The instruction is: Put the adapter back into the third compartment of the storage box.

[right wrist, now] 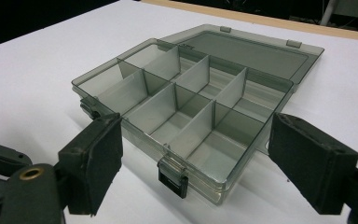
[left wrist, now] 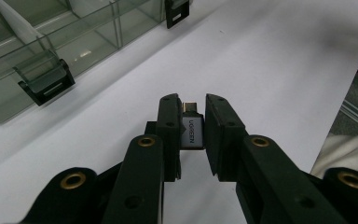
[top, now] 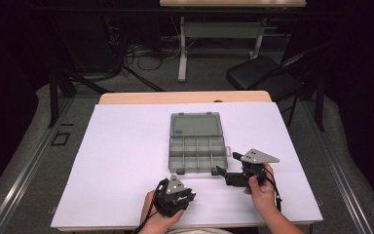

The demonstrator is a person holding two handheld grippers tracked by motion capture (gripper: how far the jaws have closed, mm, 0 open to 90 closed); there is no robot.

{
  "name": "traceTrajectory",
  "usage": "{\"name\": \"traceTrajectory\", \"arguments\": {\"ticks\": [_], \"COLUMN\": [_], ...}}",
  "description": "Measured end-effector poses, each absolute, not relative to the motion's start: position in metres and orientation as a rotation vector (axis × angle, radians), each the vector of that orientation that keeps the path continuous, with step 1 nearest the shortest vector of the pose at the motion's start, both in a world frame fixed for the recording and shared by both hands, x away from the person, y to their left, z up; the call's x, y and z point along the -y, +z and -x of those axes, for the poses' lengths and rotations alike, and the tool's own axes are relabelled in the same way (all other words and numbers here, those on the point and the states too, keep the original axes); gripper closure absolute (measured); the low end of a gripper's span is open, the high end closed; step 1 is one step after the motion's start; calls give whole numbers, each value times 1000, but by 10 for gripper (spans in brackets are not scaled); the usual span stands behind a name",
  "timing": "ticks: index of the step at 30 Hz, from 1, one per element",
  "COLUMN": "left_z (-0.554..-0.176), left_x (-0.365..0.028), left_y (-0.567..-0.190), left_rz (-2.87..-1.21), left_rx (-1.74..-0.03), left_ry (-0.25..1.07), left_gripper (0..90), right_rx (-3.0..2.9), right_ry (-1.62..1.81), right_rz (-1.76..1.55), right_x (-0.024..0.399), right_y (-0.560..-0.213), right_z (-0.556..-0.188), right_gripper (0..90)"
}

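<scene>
Left gripper (left wrist: 193, 135) clamped on small adapter (left wrist: 192, 132); right gripper (right wrist: 196, 163) wide open, empty. Best lowered level into a compartment of organizer box (right wrist: 242, 126).

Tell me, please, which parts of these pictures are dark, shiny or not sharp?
High view: room behind the table is nearly black. Left gripper view: adapter sharp, near jaws soft, glare on the organizer box. Right gripper view: box sharp, jaw pads blurred.
</scene>
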State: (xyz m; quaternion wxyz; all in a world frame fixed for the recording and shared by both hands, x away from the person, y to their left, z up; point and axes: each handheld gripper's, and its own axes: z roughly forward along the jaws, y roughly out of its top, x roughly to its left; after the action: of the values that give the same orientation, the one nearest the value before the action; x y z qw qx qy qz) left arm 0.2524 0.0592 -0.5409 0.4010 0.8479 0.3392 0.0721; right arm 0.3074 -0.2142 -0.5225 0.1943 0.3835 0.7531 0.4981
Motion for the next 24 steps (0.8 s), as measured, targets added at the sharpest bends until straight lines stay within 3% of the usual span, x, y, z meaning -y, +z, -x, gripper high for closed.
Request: {"name": "traceTrajectory", "arguments": {"ticks": [24], "left_z": [-280], "left_x": [-66], "left_y": [-507], "left_rz": [-2090], "left_rx": [-869], "left_ry": [157], "left_gripper": [769], "right_rx": [-2104], "right_ry": [1387], "right_rz": [-1080], "right_x": [214], "right_y": [-521], "right_z": [-308], "right_gripper": [176]}}
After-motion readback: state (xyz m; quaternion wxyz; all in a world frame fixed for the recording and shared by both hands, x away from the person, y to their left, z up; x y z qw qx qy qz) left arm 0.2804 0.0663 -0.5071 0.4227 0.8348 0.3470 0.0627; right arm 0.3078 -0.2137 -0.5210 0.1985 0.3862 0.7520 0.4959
